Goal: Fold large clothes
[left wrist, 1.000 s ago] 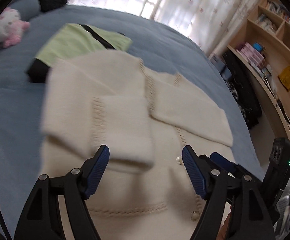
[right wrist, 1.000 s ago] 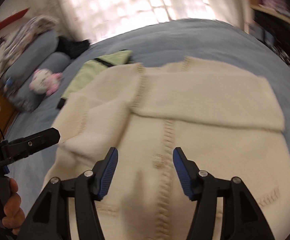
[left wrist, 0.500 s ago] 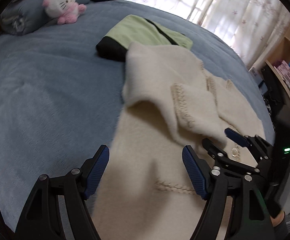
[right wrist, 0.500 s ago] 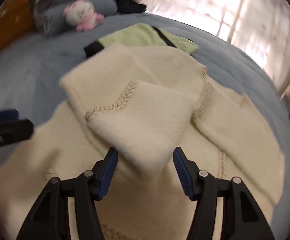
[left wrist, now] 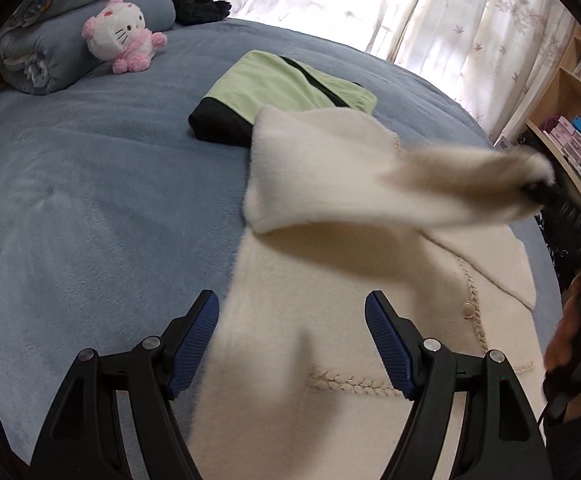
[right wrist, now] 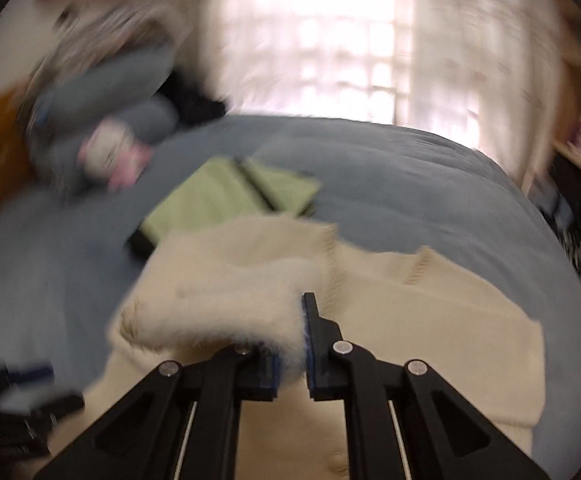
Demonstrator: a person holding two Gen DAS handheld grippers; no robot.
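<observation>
A cream fuzzy cardigan (left wrist: 330, 280) with braided trim lies spread on the blue bed. My left gripper (left wrist: 292, 340) is open and empty, hovering over the cardigan's left edge. My right gripper (right wrist: 290, 340) is shut on the cardigan's folded sleeve (right wrist: 230, 304) and holds it lifted; in the left wrist view the same sleeve (left wrist: 450, 184) hangs blurred from that gripper (left wrist: 538, 194) at the right. The right wrist view is motion-blurred.
A folded green and black garment (left wrist: 290, 92) lies just beyond the cardigan. A pink and white plush toy (left wrist: 120, 36) leans on rolled blue bedding (left wrist: 50, 56) at the far left. Bookshelves (left wrist: 570, 120) stand at the right, curtains behind.
My right gripper has closed on the folded sleeve and lifted it up and to the right. My left gripper stays open and has shifted a little over the left edge.
</observation>
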